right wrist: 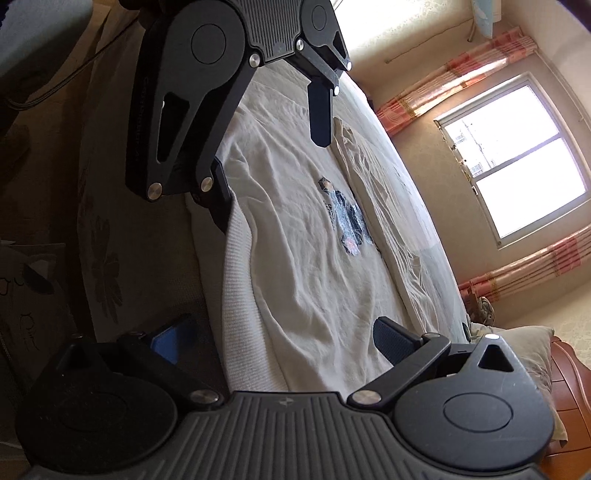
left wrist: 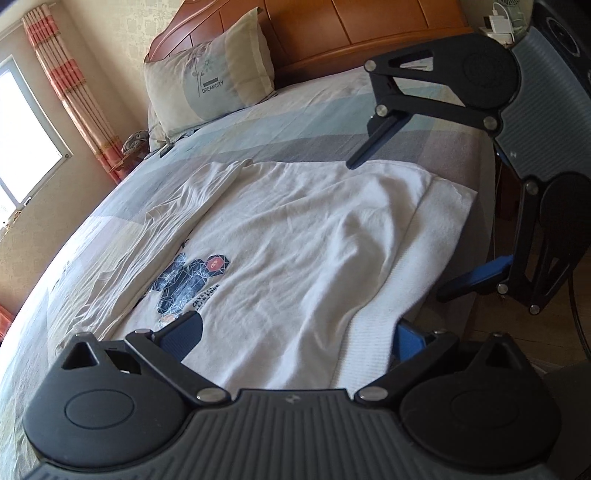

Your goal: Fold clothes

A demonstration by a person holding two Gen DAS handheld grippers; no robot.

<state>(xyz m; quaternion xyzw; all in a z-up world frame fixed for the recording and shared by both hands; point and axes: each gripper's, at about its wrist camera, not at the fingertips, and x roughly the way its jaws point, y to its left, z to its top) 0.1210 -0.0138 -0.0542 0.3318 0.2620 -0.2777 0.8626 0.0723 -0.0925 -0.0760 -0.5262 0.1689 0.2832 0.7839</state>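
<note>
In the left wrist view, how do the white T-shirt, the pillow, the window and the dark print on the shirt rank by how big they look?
Largest to smallest as they appear:
1. white T-shirt
2. pillow
3. window, cut off by the frame edge, so only roughly ranked against the pillow
4. dark print
The pillow and window lie farther back, so real sizes may differ.

Beige printed pillow (left wrist: 210, 79) against wooden headboard (left wrist: 369, 29), striped bedsheet (left wrist: 295, 122), bright window (right wrist: 517, 158), pink-banded curtains (left wrist: 70, 88)

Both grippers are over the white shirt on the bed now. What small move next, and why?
Probably lower both open grippers onto the near ribbed hem of the white printed T-shirt and pinch it. The left gripper and right gripper hold nothing, the far side is already folded in, and the hem lies flat along the bed's edge.
</note>
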